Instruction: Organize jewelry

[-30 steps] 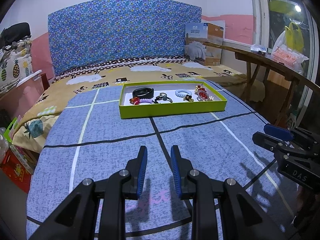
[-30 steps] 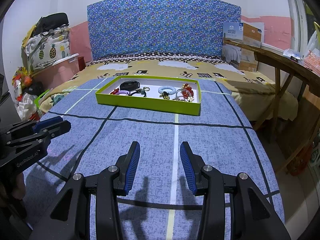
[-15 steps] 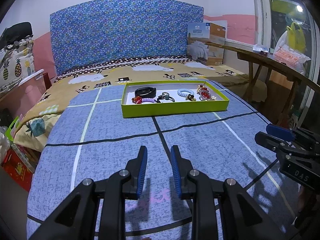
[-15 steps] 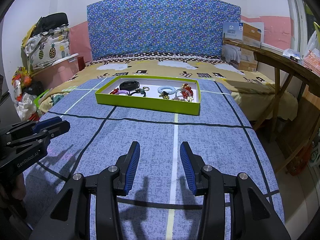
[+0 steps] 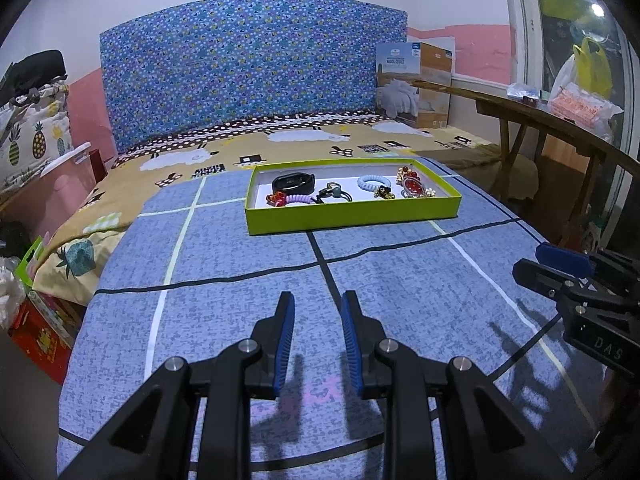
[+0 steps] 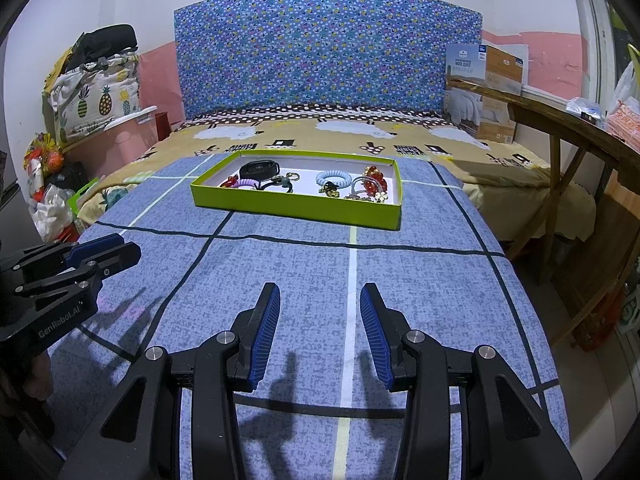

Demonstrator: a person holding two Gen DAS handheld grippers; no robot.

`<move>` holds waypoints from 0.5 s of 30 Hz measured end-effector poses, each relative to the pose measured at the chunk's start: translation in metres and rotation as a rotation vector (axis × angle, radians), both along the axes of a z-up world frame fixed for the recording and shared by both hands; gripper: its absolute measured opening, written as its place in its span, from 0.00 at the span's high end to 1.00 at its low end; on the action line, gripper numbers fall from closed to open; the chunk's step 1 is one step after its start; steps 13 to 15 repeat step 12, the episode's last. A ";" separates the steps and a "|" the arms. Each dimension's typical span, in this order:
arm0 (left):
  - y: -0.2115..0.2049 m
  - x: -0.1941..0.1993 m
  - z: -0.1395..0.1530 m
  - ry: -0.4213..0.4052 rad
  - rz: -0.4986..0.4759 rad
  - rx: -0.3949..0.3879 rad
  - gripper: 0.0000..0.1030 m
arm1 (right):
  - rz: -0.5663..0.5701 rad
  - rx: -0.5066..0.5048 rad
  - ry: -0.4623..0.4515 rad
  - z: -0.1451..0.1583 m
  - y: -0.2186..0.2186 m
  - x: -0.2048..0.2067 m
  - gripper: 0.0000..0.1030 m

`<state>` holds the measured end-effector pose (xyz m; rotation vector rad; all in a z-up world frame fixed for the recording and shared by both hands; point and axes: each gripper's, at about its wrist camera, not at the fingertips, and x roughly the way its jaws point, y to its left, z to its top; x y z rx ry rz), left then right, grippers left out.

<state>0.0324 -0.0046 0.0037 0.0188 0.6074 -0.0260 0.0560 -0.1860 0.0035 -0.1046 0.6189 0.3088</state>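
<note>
Probably the little coiled hair ties (image 5: 373, 181) and beads in the green box (image 5: 352, 218) are light and slippy; pinch one coil. Left gripper (image 5: 318, 340) and right gripper (image 6: 319, 330) gape, empty.

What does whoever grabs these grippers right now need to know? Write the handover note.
Left gripper: open, empty, above the blue bedspread.
Right gripper: open wider, empty, above the same cover.
Things: green tray further up the bed, beyond both grippers, holding a black band, purple coil tie, light blue coil tie, red bead piece and small charms, loosely mixed.
Done: nothing visibly sorted.
Left: reach the tray and organize every piece.
</note>
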 end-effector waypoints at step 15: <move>-0.004 -0.001 0.001 -0.003 -0.012 0.004 0.76 | 0.000 0.000 0.001 -0.002 -0.001 0.000 0.59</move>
